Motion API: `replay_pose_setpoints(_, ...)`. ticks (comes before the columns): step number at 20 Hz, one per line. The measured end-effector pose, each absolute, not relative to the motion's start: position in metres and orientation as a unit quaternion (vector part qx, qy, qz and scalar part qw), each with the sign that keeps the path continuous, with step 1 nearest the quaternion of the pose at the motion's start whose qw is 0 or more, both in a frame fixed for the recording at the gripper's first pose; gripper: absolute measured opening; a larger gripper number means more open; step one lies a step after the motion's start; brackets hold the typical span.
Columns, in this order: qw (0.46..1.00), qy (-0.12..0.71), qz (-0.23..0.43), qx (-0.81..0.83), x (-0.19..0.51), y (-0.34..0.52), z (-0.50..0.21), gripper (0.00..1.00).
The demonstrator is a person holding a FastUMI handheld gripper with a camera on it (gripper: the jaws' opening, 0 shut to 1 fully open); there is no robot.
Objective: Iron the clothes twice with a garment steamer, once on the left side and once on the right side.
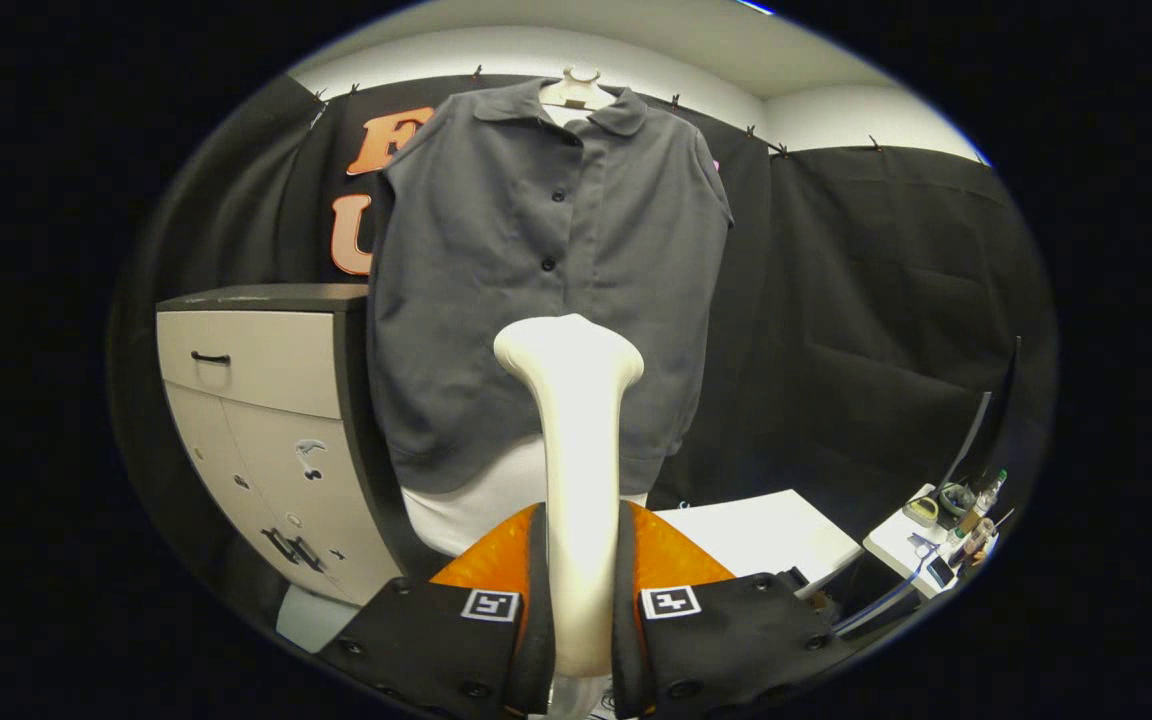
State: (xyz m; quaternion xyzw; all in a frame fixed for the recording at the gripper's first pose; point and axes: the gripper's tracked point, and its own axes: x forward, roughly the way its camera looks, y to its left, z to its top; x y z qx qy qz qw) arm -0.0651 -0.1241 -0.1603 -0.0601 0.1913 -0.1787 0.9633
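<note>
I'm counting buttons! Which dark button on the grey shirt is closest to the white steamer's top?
The lowest dark button on the hanging grey shirt. It sits just above the white garment steamer head, which the fingers grip; the other buttons are higher, nearer the collar.

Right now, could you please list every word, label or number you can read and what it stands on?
None can be read.
Claw, shut on the steamer: square markers carry patterns, not words.
Shirt and cabinet: no writing.
Bottles on the side table: labels too small to read.
</note>
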Motion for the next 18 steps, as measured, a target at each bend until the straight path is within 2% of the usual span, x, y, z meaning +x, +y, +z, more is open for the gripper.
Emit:
replay_pose_setpoints(10,0.978,0.127,-0.150,-0.071,-0.090,-0.078,-0.059,0.31)
replay_pose_setpoints(18,0.984,0.072,-0.149,-0.074,-0.101,-0.073,0.011,0.30)
